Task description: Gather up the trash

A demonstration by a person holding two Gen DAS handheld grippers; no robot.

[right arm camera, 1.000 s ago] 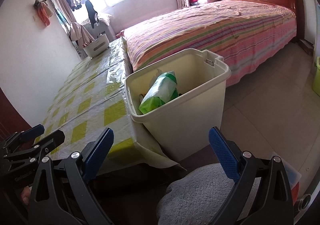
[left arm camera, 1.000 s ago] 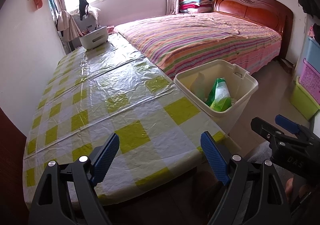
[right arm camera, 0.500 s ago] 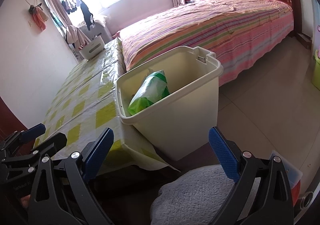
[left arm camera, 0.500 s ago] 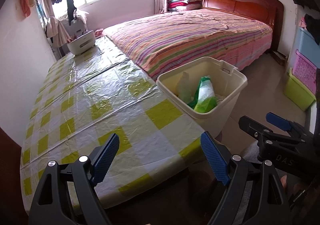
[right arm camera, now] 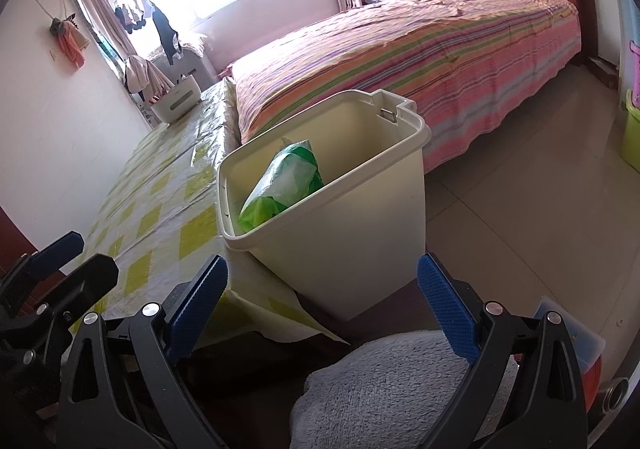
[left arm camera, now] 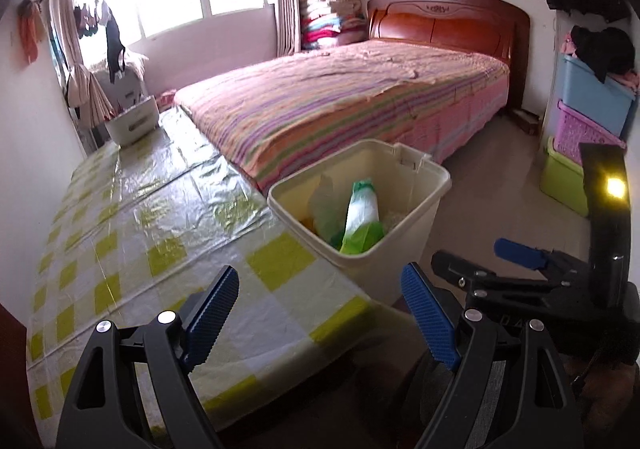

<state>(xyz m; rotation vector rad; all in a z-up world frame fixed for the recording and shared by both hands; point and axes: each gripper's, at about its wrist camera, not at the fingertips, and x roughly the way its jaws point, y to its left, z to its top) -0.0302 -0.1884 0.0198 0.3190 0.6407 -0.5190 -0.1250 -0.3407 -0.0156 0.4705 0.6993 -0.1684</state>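
A cream plastic bin [left arm camera: 400,257] [right arm camera: 352,241] stands on the floor against the table's right edge. Inside it lie a green and white wrapper [left arm camera: 362,223] [right arm camera: 286,183] and a pale bottle [left arm camera: 324,205]. My left gripper [left arm camera: 322,315] hangs open over the near end of the table, nothing between its blue pads. My right gripper [right arm camera: 322,303] is open too, held near the bin's front wall with nothing in it. Each gripper shows at the edge of the other's view.
The table carries a yellow and white checked plastic cover [left arm camera: 132,233]. A white basket [left arm camera: 132,121] sits at its far end. A striped bed [left arm camera: 344,105] runs beside the table. Coloured storage boxes [left arm camera: 584,129] are stacked at the right wall. A grey fluffy cushion [right arm camera: 400,389] lies below my right gripper.
In the left wrist view the table and bin have shifted left and away, as my left gripper drew back and swung right. The right gripper's view tilted only slightly. Both stay open.
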